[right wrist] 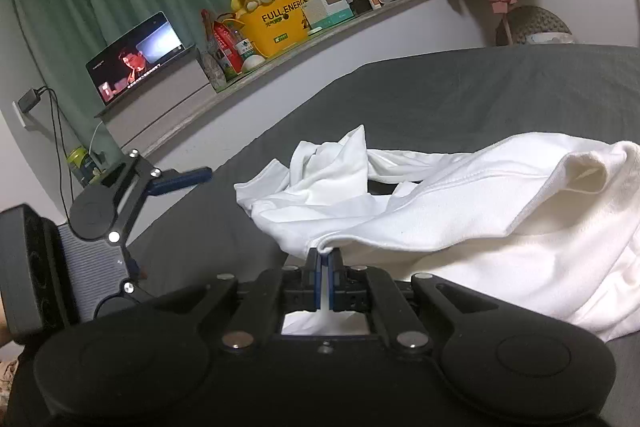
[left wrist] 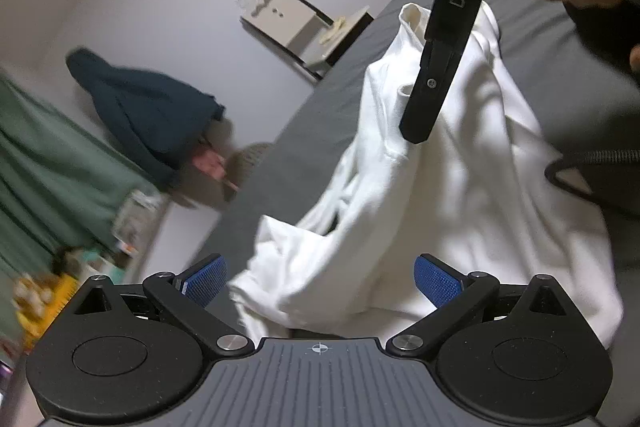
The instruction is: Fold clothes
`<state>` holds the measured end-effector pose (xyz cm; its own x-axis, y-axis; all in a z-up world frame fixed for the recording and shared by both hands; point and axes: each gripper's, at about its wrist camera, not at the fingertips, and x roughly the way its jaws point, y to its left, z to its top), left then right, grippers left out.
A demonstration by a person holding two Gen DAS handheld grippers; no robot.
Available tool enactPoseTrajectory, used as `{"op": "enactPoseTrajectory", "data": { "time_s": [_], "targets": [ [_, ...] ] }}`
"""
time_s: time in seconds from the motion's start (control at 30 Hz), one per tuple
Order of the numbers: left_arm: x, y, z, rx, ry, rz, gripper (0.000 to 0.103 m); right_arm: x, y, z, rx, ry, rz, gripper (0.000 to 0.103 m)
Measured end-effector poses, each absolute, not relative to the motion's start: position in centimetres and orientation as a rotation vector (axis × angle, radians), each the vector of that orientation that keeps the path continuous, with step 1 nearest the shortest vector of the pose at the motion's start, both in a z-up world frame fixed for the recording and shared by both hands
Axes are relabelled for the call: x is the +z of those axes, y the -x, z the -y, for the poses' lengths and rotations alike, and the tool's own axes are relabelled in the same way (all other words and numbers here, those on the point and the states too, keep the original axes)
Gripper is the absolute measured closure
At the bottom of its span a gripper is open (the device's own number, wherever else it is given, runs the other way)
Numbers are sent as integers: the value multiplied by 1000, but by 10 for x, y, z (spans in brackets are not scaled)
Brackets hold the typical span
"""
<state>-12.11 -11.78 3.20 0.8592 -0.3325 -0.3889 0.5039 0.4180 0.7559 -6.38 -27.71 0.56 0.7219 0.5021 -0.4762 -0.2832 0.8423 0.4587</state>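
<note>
An edge of the white garment (right wrist: 460,211) is pinched between the pressed-together jaws of the right gripper (right wrist: 324,259). The left gripper (left wrist: 320,279) is held spread, with the garment's crumpled end lying between its jaws.

The sweatshirt (right wrist: 460,223) ahead of the right jaws is soft, matt white cloth, thick and creased. The bed (right wrist: 460,99) under it wears smooth, matt grey fabric. The left gripper (left wrist: 320,283) has matt black plastic arms, dimpled blue pads (left wrist: 438,283) and shiny metal pins.
</note>
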Motion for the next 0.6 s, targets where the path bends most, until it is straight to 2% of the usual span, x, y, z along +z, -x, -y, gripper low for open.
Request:
{"op": "enactPoseTrajectory", "data": {
  "time_s": [0.27, 0.53, 0.6],
  "targets": [
    [43, 128, 116, -607, -925, -112, 2, 8, 68, 278, 441, -367, -617, 99],
    [50, 111, 128, -742, -984, -147, 3, 7, 68, 280, 442, -374, -619, 99],
    [52, 107, 131, -772, -1005, -154, 8, 6, 68, 280, 447, -376, -622, 99]
  ]
}}
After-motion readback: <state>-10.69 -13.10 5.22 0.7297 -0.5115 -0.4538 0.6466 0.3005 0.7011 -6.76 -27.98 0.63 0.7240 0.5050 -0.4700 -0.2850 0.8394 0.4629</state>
